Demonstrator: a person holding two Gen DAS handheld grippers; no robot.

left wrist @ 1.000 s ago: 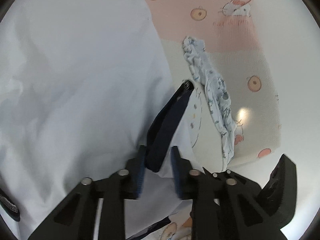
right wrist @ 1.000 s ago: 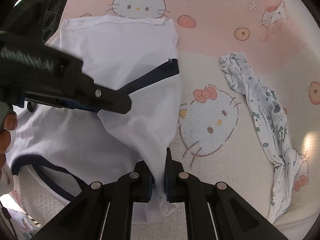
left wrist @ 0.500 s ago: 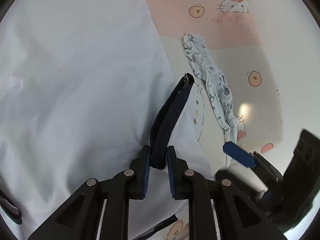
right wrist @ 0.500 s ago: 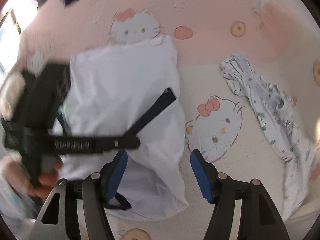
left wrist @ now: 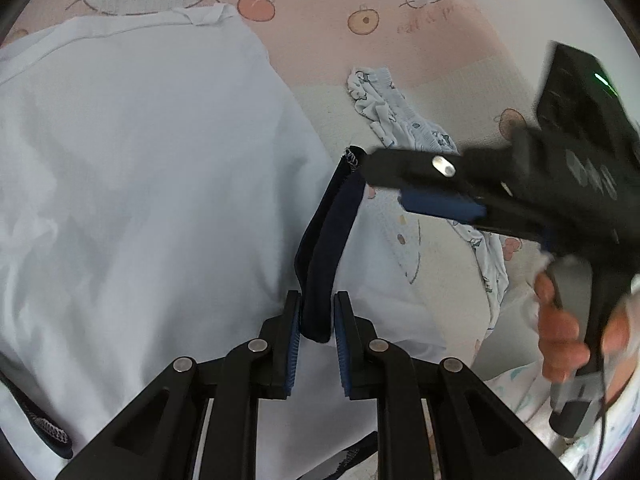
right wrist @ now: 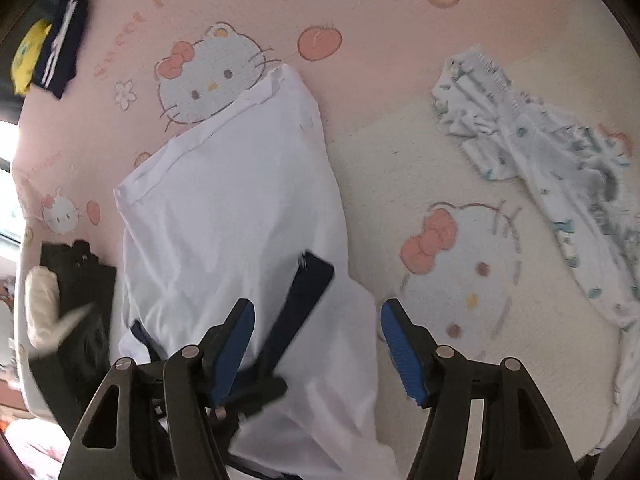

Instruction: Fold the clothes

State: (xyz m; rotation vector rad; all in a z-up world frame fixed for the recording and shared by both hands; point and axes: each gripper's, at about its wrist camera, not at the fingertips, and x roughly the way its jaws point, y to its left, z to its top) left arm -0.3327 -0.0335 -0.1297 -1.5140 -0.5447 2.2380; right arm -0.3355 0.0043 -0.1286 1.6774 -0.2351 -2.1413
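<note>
A white shirt (left wrist: pixel 140 180) with navy trim lies spread on the bed, and in the right wrist view the shirt (right wrist: pixel 240 200) reaches up and left. My left gripper (left wrist: pixel 316 328) is shut on the navy sleeve cuff (left wrist: pixel 328 240), which stands up between its pads. My right gripper (right wrist: pixel 316 344) is open, its blue pads wide apart above the cuff (right wrist: pixel 308 292) with nothing in them. In the left wrist view one finger of the right gripper (left wrist: pixel 420 168) reaches in from the right, close to the cuff's far end, with a hand (left wrist: pixel 560 328) on its grip.
A crumpled white patterned garment (right wrist: pixel 540 168) lies to the right of the shirt, also visible as a strip (left wrist: pixel 400 120). The pink and cream cartoon-cat blanket (right wrist: pixel 380 0) covers the bed. Navy and yellow clothes (right wrist: pixel 56 52) sit far left; a dark garment (right wrist: pixel 80 280) lies beside the shirt.
My right gripper let go of the shirt's edge, opened wide and swung over toward the cuff. My left gripper has kept its hold on the navy cuff.
</note>
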